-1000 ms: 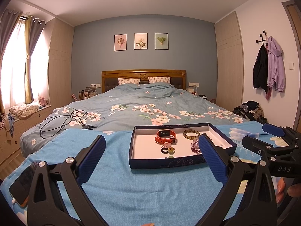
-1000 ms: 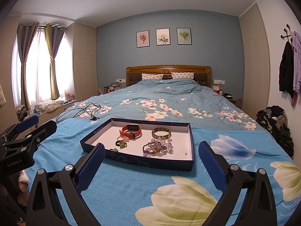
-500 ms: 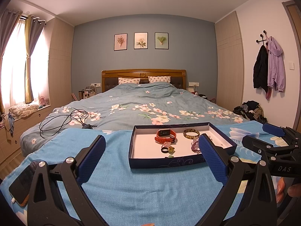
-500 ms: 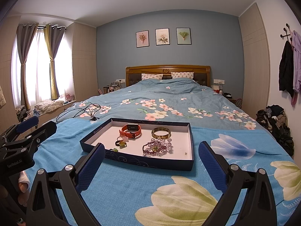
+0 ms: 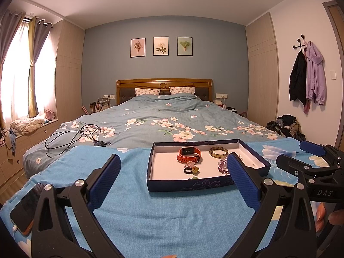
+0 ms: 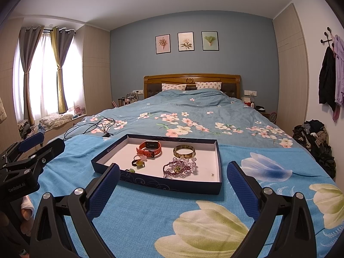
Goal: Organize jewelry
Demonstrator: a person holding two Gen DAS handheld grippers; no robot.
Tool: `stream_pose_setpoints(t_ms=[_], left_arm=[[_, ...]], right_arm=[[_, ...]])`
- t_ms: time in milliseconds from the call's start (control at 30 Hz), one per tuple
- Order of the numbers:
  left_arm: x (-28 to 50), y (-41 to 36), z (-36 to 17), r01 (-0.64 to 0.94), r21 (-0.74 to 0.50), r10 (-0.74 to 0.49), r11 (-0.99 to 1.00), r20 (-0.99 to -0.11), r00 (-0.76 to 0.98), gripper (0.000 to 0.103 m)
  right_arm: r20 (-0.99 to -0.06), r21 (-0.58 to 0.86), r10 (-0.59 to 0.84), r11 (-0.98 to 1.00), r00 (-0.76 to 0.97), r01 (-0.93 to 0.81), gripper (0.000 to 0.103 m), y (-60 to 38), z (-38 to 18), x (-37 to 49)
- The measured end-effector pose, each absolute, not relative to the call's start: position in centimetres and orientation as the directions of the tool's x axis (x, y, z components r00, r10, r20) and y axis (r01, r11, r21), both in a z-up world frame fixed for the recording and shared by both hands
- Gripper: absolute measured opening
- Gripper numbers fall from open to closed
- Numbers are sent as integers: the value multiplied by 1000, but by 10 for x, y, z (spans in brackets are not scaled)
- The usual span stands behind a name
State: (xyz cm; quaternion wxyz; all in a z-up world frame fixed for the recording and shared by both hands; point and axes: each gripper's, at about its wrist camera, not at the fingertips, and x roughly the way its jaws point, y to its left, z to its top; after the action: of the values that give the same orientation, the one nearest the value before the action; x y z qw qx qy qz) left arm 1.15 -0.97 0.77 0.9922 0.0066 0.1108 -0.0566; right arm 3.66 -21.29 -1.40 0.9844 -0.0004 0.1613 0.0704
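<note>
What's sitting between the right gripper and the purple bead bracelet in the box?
Only the near wall of the navy box stands between the open right gripper and the purple bead bracelet. Otherwise the stretch in between is bare blue blanket. The approach would probably have to come over that wall from above.

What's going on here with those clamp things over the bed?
A person holds a two-finger gripper in each hand, set to tidy jewelry. Both the left gripper and the right gripper hover open and empty above the blue blanket, touching nothing. In front of them lies a shallow navy tray holding an orange watch, a bangle, a purple bead bracelet and a few rings.
</note>
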Motion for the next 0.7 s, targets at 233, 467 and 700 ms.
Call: stream_pose_setpoints(t_ms=[233,467,700], left_arm=[[10,-10,7,113,1,-110,994,-224,968,97],[9,-9,5,112,-1,-110,994,-227,968,97],[9,-9,5,111,-9,-110,994,-237,965,97]], right_arm=[[-320,18,135,990,938,-137,96,-212,-15,36],[-323,21,138,990,936,-138,96,-212,-17,37],[-328,21,131,991,936,-131,96,-215,-19,38]])
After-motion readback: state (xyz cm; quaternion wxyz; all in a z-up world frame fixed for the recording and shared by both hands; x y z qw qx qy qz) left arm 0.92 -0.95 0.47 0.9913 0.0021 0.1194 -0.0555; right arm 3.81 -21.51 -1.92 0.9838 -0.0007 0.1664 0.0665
